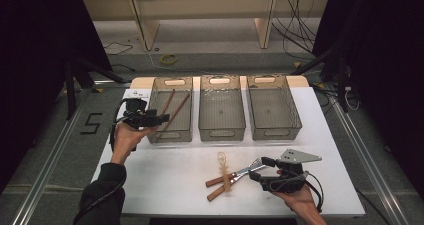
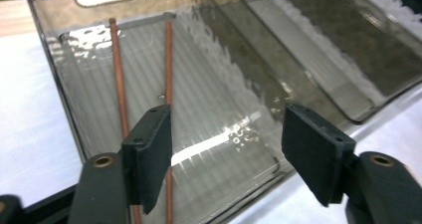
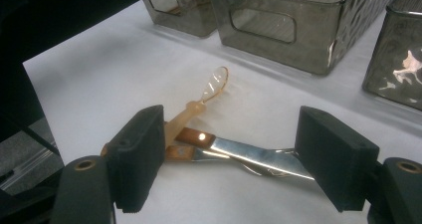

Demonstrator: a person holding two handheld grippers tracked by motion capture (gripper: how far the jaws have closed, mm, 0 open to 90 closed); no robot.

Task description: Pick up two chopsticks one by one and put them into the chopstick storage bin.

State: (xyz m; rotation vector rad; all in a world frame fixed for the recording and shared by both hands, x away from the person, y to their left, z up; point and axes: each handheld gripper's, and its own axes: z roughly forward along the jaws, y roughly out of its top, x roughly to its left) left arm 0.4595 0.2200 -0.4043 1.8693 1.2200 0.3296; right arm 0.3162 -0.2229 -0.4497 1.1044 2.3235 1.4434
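Note:
Two brown chopsticks (image 1: 172,107) lie in the left clear grey bin (image 1: 170,136). My left gripper (image 1: 162,118) hovers at that bin's near left corner. In the left gripper view its jaws stand open with nothing between them (image 2: 226,134), and the chopsticks (image 2: 169,59) lie on the bin floor (image 2: 224,99) below. Near the table's front lies a clear amber plastic spoon (image 1: 223,167) across two brown-handled metal utensils (image 1: 216,181). My right gripper (image 1: 261,169) sits just right of them, open. In the right gripper view the spoon (image 3: 211,87) and a knife (image 3: 249,152) rest on the table ahead of the open jaws (image 3: 229,129).
A middle bin (image 1: 221,130) and a right bin (image 1: 275,130), both holding nothing, stand in a row with the left one at the back of the white table (image 1: 165,170). Beyond the table are the floor, cables and wooden shelf legs.

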